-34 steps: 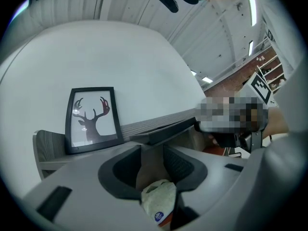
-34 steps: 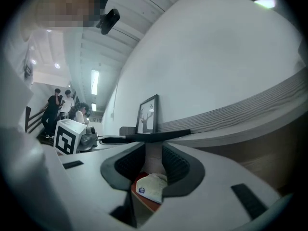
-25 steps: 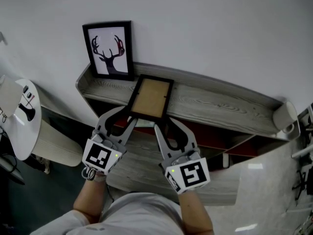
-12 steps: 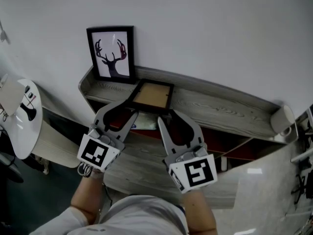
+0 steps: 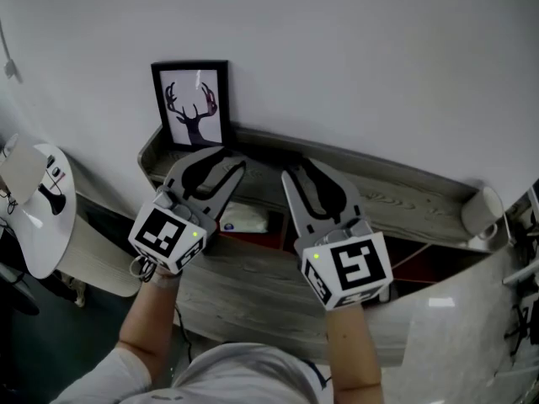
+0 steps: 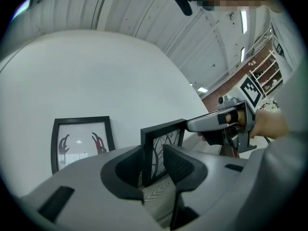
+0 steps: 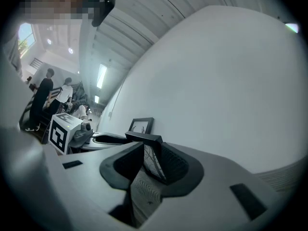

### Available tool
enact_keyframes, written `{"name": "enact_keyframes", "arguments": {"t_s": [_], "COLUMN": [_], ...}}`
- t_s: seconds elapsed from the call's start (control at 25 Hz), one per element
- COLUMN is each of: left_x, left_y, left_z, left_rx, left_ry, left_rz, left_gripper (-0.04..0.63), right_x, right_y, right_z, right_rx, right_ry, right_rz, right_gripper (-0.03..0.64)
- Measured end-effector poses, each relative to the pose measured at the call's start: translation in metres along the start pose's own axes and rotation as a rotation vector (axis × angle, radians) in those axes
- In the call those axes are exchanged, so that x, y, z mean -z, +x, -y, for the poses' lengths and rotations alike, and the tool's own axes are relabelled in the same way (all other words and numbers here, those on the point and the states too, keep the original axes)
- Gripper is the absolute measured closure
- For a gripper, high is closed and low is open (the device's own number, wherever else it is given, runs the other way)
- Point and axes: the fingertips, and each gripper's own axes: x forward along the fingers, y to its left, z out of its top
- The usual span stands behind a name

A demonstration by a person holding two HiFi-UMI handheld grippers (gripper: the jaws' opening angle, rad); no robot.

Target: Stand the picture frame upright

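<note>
Once tipped up off its back, the picture frame (image 6: 160,147) stood nearly upright on the shelf (image 5: 404,199).
Left gripper (image 5: 226,158) and right gripper (image 5: 301,168) each clamped a side edge, beside the deer picture (image 5: 192,103); probably only setting it down and releasing remained.

Head view: dim, grey, low contrast; wall (image 5: 354,57) evenly lit, soft shadows only. Pale glare patches on glossy floor (image 5: 438,305). Gripper views: strong fisheye bowing, black vignette at corners. Ceiling lights (image 6: 244,20) and window (image 7: 23,40) blown out. Near bodies of left gripper (image 6: 153,158) and right gripper (image 7: 151,153) soft, out of focus. Small reflection on deer print (image 6: 79,138) glass.
</note>
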Motion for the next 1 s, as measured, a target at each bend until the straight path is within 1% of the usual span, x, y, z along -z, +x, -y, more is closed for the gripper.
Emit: {"name": "enact_keyframes", "arguments": {"t_s": [0.08,0.28,0.4,0.52,0.64,0.76,0.8,0.92,1.0], "left_x": [-0.003,-0.008,-0.003,0.006,0.009,0.012,0.012,0.012,0.014], "left_y": [0.007,0.023,0.034,0.046,0.054,0.06,0.061,0.063,0.064], "left_z": [-0.006,-0.019,-0.023,-0.022,-0.026,-0.032,-0.033,-0.038,-0.039], "left_rx": [0.004,0.011,0.025,0.06,0.06,0.059,0.056,0.037,0.037], "left_ry": [-0.008,-0.002,-0.002,-0.01,-0.026,-0.055,-0.056,-0.024,-0.026], "left_rz": [-0.001,-0.004,-0.038,-0.084,-0.101,-0.134,-0.141,-0.153,-0.164], "left_gripper": [0.462,0.46,0.462,0.46,0.462,0.462,0.463,0.477,0.483], "right_x": [-0.001,-0.006,-0.002,0.006,0.01,0.012,0.012,0.012,0.013], "right_y": [0.007,0.024,0.033,0.042,0.05,0.055,0.056,0.059,0.06], "right_z": [0.006,0.022,0.03,0.036,0.043,0.05,0.052,0.057,0.059], "right_rx": [0.005,0.019,0.023,0.016,0.019,0.018,0.017,0.01,0.004], "right_ry": [-0.015,-0.056,-0.065,-0.054,-0.054,-0.044,-0.035,0.001,0.032], "right_rz": [-0.017,-0.065,-0.11,-0.152,-0.183,-0.194,-0.193,-0.19,-0.195], "right_gripper": [0.502,0.502,0.502,0.502,0.502,0.509,0.517,0.526,0.528]}}
